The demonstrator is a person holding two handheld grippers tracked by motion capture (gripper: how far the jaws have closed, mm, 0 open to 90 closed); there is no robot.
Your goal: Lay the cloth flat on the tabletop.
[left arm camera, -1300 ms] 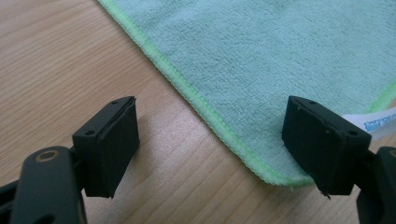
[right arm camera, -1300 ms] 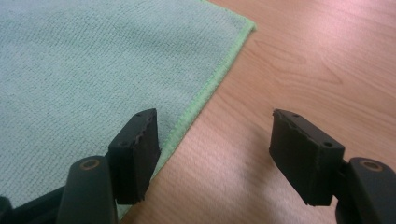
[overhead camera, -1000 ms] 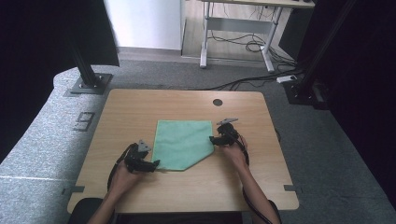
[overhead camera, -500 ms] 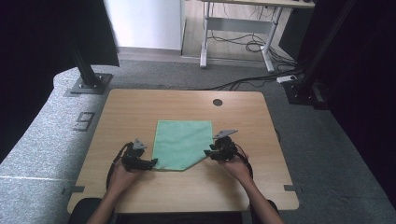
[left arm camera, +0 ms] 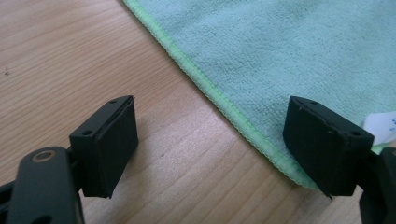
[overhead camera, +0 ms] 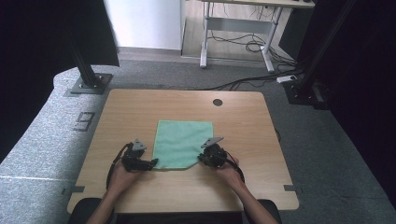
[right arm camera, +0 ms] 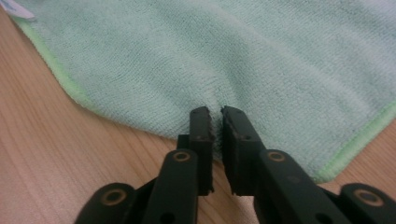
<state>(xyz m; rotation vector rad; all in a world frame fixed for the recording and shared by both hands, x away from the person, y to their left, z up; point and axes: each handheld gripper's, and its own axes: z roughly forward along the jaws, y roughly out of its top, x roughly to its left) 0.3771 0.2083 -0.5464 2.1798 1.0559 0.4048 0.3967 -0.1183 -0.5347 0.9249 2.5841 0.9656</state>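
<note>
A light green cloth [overhead camera: 182,142] lies flat in the middle of the wooden table [overhead camera: 140,107], its near right corner cut off on a slant. My right gripper [overhead camera: 202,159] sits at that slanted edge. Its jaws have just been closing and now pinch the cloth [right arm camera: 233,56], which puckers where my right gripper [right arm camera: 215,114] bites it. My left gripper [overhead camera: 152,163] rests at the near left corner of the cloth. There my left gripper [left arm camera: 212,126] stands open, with the cloth's hemmed edge [left arm camera: 224,109] and bare wood between its jaws. A white label [left arm camera: 380,126] shows by one jaw.
A round cable hole [overhead camera: 217,102] sits near the table's far edge. Behind the table stand a black post on a base plate [overhead camera: 86,79], a desk frame [overhead camera: 238,32] with cables, and another dark stand [overhead camera: 308,88] at the right.
My right gripper has moved toward the person along the cloth's right side and closed on the slanted edge. The left gripper has stayed where it was, open.
</note>
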